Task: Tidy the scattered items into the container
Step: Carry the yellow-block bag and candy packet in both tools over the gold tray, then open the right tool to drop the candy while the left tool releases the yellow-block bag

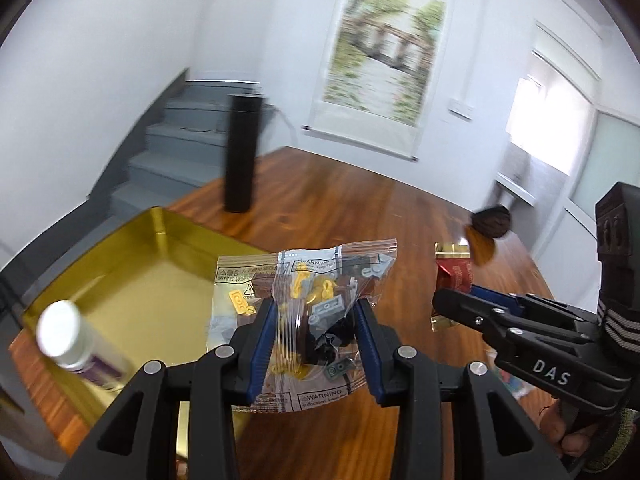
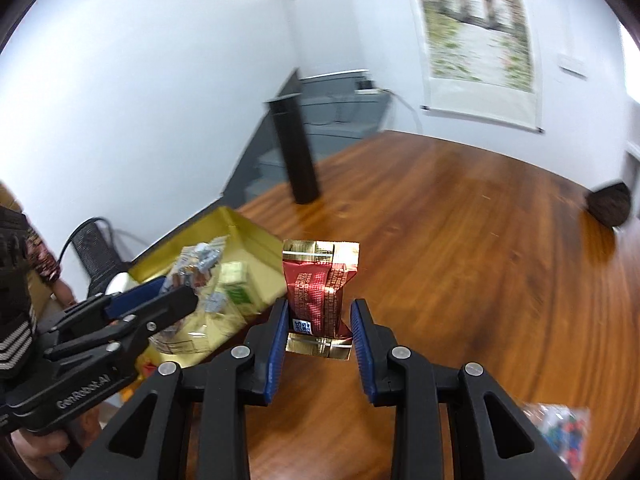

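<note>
Grippers (image 1: 316, 320) (image 2: 319, 320) carry packets beside black cylinder (image 1: 242, 152).

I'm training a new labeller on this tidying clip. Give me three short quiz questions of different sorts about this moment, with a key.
1. True or false: the left gripper holds a clear bag of small building bricks.
2. Multiple choice: the right gripper holds: A) a black cylinder, B) a red and gold packet, C) a white-capped bottle.
3. Fill in: the container is a ____-coloured tray.

Key:
1. True; its jaws grip the bag on both sides.
2. B
3. Gold; it sits on the wooden table, with the white-capped bottle over it in the left wrist view.
</note>
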The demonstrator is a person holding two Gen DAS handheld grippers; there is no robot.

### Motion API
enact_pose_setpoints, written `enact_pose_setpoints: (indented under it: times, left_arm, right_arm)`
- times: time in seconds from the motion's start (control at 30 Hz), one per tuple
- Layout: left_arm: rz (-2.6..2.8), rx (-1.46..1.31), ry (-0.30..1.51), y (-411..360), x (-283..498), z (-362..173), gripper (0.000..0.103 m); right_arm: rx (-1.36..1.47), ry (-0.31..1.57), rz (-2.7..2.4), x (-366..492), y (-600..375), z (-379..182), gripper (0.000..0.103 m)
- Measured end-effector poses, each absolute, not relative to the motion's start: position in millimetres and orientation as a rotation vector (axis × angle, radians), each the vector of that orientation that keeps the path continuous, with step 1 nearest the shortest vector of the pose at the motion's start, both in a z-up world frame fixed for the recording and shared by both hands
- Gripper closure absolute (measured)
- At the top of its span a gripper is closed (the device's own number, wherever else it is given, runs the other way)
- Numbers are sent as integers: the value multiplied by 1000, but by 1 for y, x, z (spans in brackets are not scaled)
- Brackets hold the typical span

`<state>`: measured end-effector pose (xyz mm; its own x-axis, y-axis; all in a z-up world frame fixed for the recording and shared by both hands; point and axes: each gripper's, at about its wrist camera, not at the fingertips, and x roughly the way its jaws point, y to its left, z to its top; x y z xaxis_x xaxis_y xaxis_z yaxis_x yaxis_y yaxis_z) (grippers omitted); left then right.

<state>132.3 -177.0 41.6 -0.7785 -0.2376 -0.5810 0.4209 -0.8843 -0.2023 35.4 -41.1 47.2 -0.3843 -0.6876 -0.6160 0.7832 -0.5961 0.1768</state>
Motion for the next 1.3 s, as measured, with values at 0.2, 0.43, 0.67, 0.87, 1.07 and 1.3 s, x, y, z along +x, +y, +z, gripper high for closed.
enact_pose_setpoints:
  times: [0.2, 0.43, 0.67, 0.87, 1.07, 1.3]
  left_arm:
    - [-2521, 759, 481, -207, 159, 36, 64]
    - [-2438, 775, 492, -229, 180, 22, 64]
    - [-2412, 781, 490, -235, 193, 17, 64]
    - [-2410, 778, 482, -236, 198, 16, 64]
    - [-2408, 788, 463, -235, 195, 17, 63]
    - [-2396, 778, 467, -235, 200, 18, 61]
  right_arm:
    - [781, 236, -1945, 54, -95, 47, 72]
    - [788, 281, -1837, 64, -143, 37, 72]
    - [803, 305, -1779, 75, -169, 25, 72]
    - [789, 333, -1784, 78, -173, 25, 72]
    - [794, 362, -1799, 77, -176, 23, 71]
    - [826, 360, -1763, 74, -179, 18, 77]
